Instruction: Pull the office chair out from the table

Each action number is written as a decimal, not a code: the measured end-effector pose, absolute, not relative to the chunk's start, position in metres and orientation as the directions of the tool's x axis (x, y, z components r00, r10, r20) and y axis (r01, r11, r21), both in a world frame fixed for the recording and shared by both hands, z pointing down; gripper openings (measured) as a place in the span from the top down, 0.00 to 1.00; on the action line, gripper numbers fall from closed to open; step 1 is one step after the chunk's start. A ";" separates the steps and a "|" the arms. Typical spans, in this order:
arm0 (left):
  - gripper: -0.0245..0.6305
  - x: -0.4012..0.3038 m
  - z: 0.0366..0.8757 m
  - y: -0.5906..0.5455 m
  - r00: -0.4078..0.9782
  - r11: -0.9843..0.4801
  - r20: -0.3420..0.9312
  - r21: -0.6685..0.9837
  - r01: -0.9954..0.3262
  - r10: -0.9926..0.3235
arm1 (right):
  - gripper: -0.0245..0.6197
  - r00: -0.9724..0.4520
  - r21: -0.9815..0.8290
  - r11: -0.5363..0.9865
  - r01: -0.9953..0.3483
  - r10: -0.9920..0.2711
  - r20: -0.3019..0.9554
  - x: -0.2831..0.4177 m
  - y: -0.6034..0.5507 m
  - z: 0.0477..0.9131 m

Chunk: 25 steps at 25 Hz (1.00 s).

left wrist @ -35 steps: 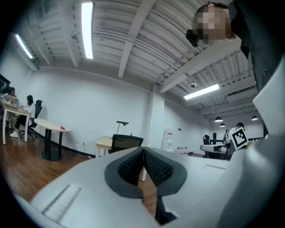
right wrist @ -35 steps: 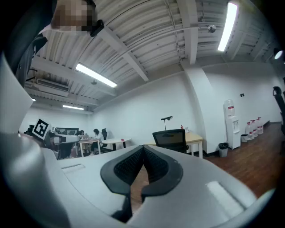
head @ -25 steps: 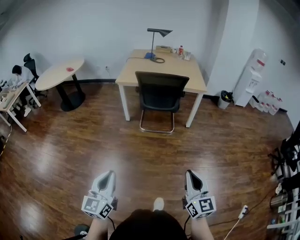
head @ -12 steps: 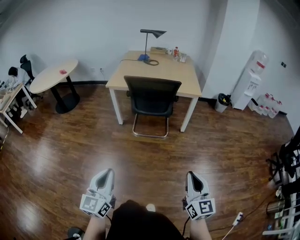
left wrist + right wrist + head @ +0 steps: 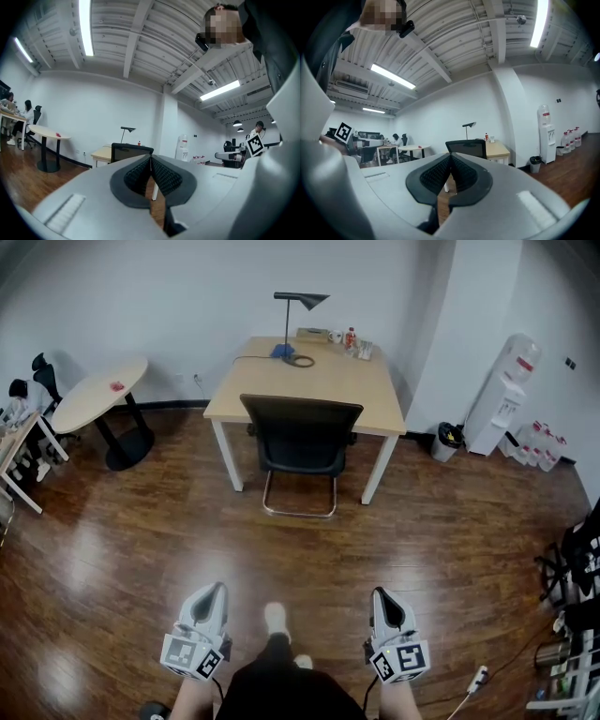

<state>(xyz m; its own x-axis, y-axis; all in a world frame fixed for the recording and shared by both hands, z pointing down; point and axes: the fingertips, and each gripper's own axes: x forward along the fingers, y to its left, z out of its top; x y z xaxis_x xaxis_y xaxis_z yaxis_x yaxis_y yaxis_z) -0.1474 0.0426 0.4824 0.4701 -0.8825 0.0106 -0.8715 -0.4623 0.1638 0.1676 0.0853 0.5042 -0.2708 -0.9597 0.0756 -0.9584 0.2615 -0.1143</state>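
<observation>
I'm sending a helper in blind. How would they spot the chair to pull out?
Find the rectangular wooden table against the back wall. The chair stands at its near side: black back, chrome loop base, the only seat there.

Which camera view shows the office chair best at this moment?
The head view: the whole office chair shows there, from backrest to floor frame, pushed in at the table. The left and right gripper views show only its backrest, small and far away.
</observation>
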 end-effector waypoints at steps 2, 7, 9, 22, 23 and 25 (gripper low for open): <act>0.96 -0.145 0.484 0.027 0.482 -0.474 0.009 0.169 -0.864 -0.876 | 0.94 -0.260 -0.104 0.252 -0.962 -0.963 0.077 0.169 0.074 0.504; 0.96 -0.145 0.482 -0.028 0.497 -0.490 -0.002 0.167 -0.855 -0.868 | 0.94 -0.233 -0.108 0.224 -0.969 -0.969 0.078 0.173 0.025 0.506; 0.96 -0.148 0.481 -0.053 0.499 -0.494 -0.009 0.162 -0.854 -0.867 | 0.94 -0.228 -0.108 0.219 -0.970 -0.971 0.073 0.172 0.001 0.505; 0.96 -0.168 0.470 -0.174 0.511 -0.514 -0.060 0.155 -0.844 -0.857 | 0.94 -0.269 -0.062 0.266 -0.962 -0.962 0.040 0.135 -0.133 0.488; 0.96 -0.172 0.472 -0.179 0.508 -0.510 -0.059 0.157 -0.846 -0.859 | 0.94 -0.273 -0.060 0.271 -0.961 -0.961 0.043 0.131 -0.139 0.488; 0.96 -0.181 0.477 -0.190 0.495 -0.497 -0.057 0.166 -0.852 -0.867 | 0.94 -0.286 -0.053 0.283 -0.958 -0.957 0.049 0.123 -0.150 0.489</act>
<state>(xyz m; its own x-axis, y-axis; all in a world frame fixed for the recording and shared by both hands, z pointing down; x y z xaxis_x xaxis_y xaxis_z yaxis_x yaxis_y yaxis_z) -0.1805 -0.1903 0.4769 0.4946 -0.8672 -0.0574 -0.8519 -0.4968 0.1657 0.1230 -0.1500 0.4895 -0.2856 -0.9571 0.0493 -0.9577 0.2831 -0.0526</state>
